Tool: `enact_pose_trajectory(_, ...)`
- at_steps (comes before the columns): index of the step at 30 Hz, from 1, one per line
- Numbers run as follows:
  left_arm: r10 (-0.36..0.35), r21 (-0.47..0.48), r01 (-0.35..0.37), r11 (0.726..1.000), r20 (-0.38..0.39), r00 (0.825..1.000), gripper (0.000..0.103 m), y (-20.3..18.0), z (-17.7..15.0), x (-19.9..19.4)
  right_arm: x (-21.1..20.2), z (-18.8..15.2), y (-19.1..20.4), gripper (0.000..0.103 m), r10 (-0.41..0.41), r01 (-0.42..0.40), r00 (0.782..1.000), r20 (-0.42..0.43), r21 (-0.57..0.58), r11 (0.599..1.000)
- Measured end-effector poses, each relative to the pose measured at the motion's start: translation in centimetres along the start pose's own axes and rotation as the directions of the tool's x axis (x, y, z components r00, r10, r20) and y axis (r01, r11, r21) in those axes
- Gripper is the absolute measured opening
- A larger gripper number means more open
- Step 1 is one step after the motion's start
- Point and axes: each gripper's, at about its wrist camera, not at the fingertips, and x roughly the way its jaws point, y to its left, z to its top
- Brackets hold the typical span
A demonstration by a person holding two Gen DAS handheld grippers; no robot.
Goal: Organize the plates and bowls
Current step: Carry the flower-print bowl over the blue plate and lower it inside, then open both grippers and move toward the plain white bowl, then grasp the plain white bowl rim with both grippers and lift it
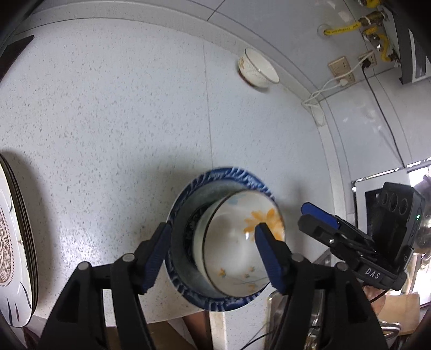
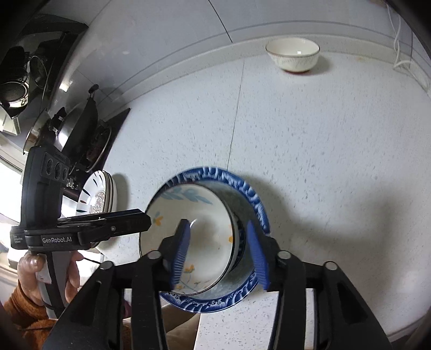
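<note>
Nesting floral bowl (image 1: 237,242) in blue bowl (image 1: 188,269), grippers open

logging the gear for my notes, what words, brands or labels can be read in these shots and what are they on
"DAS": on the right gripper body, left wrist view.
"GenRobot.AI": on the left gripper body, right wrist view.
Small white print beside "GenRobot.AI": too small to read.
White label under the hand: unreadable.

Speckled white countertop (image 1: 121,113), tiled wall (image 1: 269,16), wall sockets (image 1: 340,67).

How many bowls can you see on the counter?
3: a flowered bowl nested in a blue-rimmed bowl near the front edge, and a white bowl by the back wall. More may be hidden.
</note>
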Motion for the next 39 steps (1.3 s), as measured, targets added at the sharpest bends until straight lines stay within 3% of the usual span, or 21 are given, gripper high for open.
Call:
enact_pose_trajectory(6,-0.029,-0.067,0.033,0.997,0.046,0.998,0.064,-0.4,3.9,-0.8,-1.8,3.1,-1.8,0.083,-0.005,0.004,0.998,0.069,0.021,1.000)
enact_pose_trajectory(12,-0.033,-0.068,0.037,0.997,0.052,0.998,0.064,-1.9,8.6,0.6,-2.7,6.2,-4.8,0.101,-0.017,0.010,0.990,0.137,0.056,0.998)
enact_pose_trajectory(19,-0.002,-0.031,0.003,1.000,0.031,1.000,0.064,-3.7,14.6,4.3,-2.8,10.9,-8.6,0.102,-0.059,0.039,0.980,0.191,0.107,0.994)
enact_pose_trajectory(23,-0.024,-0.037,0.025,0.999,0.027,0.999,0.064,-4.2,18.2,6.6,-2.1,14.3,-10.4,0.101,-0.056,0.032,0.979,0.196,0.128,0.991)
enact_pose_trajectory(31,-0.071,-0.056,0.075,0.996,0.073,0.995,0.064,-5.0,25.4,11.6,1.8,20.4,-13.3,0.101,-0.045,0.013,0.982,0.181,0.174,0.985)
enact_pose_trajectory(37,-0.020,-0.034,0.022,0.999,0.061,0.998,0.064,-5.6,29.1,15.6,5.9,23.0,-15.0,0.100,-0.050,0.023,0.989,0.141,0.192,0.981)
enact_pose_trajectory(39,0.002,-0.035,-0.001,0.999,0.042,0.999,0.064,-5.7,30.1,17.1,7.1,23.4,-15.2,0.085,-0.055,0.028,0.990,0.129,0.200,0.979)
